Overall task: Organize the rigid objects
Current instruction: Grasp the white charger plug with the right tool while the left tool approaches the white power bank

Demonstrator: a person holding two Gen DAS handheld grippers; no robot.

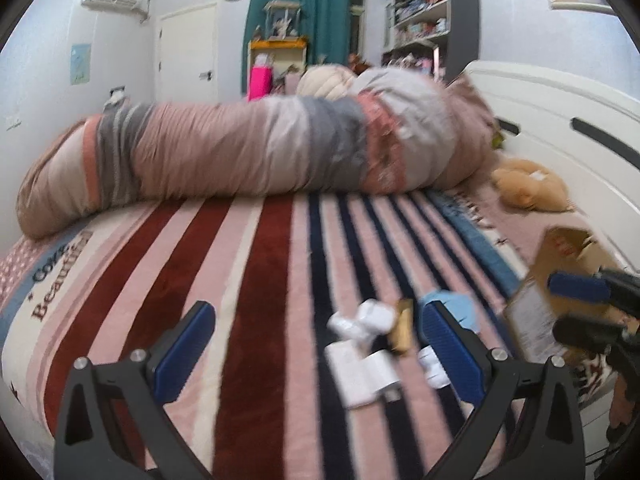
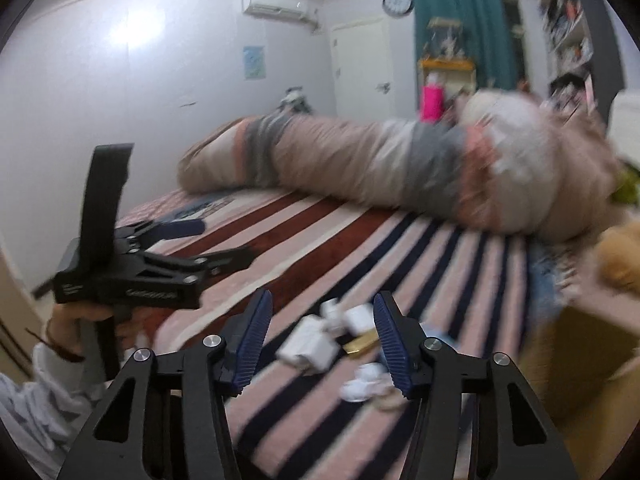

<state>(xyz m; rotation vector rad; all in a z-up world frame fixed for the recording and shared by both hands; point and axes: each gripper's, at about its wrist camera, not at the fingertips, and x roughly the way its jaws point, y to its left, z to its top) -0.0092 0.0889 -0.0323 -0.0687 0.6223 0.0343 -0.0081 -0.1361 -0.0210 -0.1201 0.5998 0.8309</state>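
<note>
- Two grippers hover over the bed and neither carries anything: our left gripper [image 1: 316, 354] has its jaws spread wide and bare, and our right gripper [image 2: 322, 340] has its jaws released too, with only blanket and clutter showing between them.
- Several small rigid objects lie in a loose cluster on the striped blanket [image 1: 248, 280], near its front edge: a white box [image 1: 360, 372], a gold bar-shaped item [image 1: 402, 330], and small white pieces [image 1: 372, 318] just beside them. In the right wrist view the same white box [image 2: 306, 346] and gold item [image 2: 360, 344] sit between our open fingers.
- A cardboard box [image 1: 560, 256] stands at the right of the cluster, close to it; we judge it to be the likely place for the items, though the pictures do not confirm this.
- We judge the step in hand to be the approach, with no item picked yet and the sorting barely begun.
- The next move, as we see it, calls for choosing one piece, lowering a gripper around it squarely, and closing on its firm sides; the soft blanket may let a piece tilt or sink as the fingers close.
- Both views are blurred, so fine detail on the small items is beyond us.
- Readable writing: the blanket's edge carries the word "Beautiful" [image 1: 60, 276], with another word above it that we cannot read surely. A red mark on the cardboard box is too blurred to read.
- A rolled duvet [image 1: 248, 148] lies across the far side of the bed, well apart from the cluster.
</note>
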